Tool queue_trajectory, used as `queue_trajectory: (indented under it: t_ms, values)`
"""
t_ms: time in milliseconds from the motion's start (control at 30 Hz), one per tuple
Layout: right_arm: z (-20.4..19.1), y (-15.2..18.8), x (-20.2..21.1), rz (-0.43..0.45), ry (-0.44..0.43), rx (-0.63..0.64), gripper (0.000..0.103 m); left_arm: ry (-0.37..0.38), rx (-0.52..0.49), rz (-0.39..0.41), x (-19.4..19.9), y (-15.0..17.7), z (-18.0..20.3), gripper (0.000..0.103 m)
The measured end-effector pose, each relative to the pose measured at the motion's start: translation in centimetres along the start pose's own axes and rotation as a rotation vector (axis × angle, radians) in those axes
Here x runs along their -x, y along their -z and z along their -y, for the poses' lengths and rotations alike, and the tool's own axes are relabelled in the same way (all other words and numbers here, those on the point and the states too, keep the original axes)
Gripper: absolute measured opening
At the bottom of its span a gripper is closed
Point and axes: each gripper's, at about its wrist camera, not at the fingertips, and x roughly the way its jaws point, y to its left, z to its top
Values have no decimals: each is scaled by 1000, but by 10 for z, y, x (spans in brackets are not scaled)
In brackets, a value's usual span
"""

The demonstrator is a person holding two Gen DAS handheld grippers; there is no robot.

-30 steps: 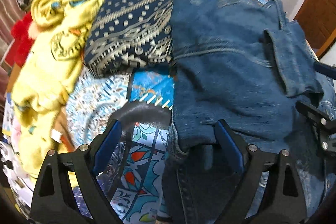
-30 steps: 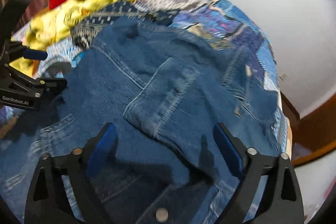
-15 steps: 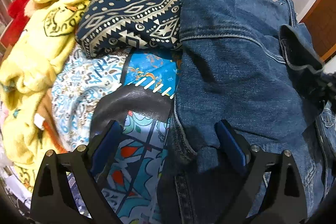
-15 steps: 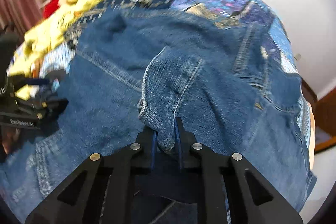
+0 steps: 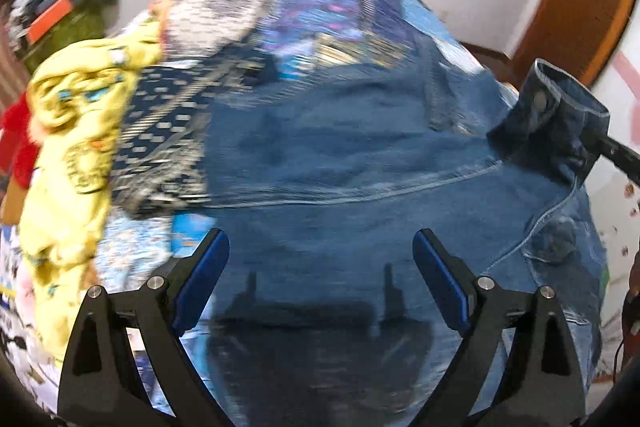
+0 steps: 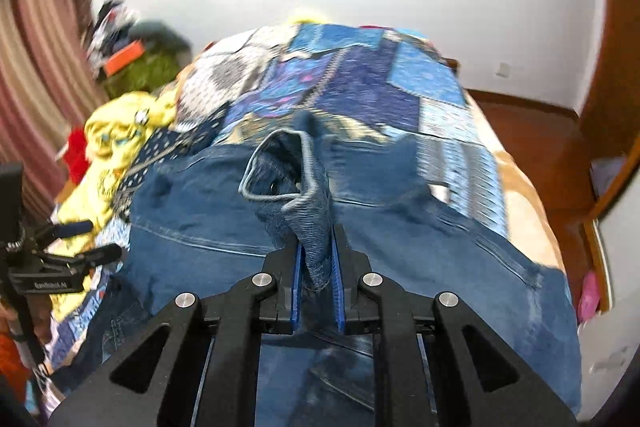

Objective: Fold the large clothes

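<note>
The right gripper (image 6: pixel 316 267) is closed on the cuff (image 6: pixel 296 187) of the denim jacket (image 6: pixel 420 247) and holds this sleeve end lifted above the rest. The left gripper (image 5: pixel 320 267) is wide open over the jacket, with nothing between its pads. The jacket lies spread on the patchwork bedcover (image 6: pixel 360 79), beside a yellow garment (image 5: pixel 72 147).
</note>
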Motion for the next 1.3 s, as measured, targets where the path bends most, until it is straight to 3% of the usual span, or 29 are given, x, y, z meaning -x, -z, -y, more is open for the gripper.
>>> queue_trajectory:
  t_ms: [133, 267, 333, 467, 567, 633, 667, 700, 833, 967, 1300]
  values:
    - [36, 19, 3, -20, 18, -88, 11, -33, -70, -86, -34, 10, 31, 93]
    - [66, 47, -13, -110, 28, -151, 10, -70, -105, -176, -68, 28, 41, 94]
    - [75, 57, -21, -156, 23, -169, 10, -85, -98, -148, -68, 33, 41, 99]
    - [84, 72, -30, -212, 18, -178, 10, -67, -63, -159, -69, 34, 33, 99]
    - [87, 77, -25, -216, 112, -151, 24, -81, -67, -154, -67, 35, 32, 100]
    - [93, 80, -18, -223, 197, -134, 44, -97, -68, -148, -63, 36, 35, 100]
    - [97, 81, -13, -227, 213, -140, 62, -106, -66, -147, -62, 36, 36, 100]
    - [101, 82, -7, -220, 214, -152, 68, -112, -66, -149, -60, 38, 36, 100]
    - [124, 89, 28, -191, 174, -240, 69, -120, -63, -150, -48, 43, 40, 99]
    - [154, 106, 64, -140, 173, -366, 84, -121, -66, -124, -29, 48, 45, 99]
    - [237, 176, 82, -166, 163, -781, 84, -62, -30, -36, 13, 49, 61, 99]
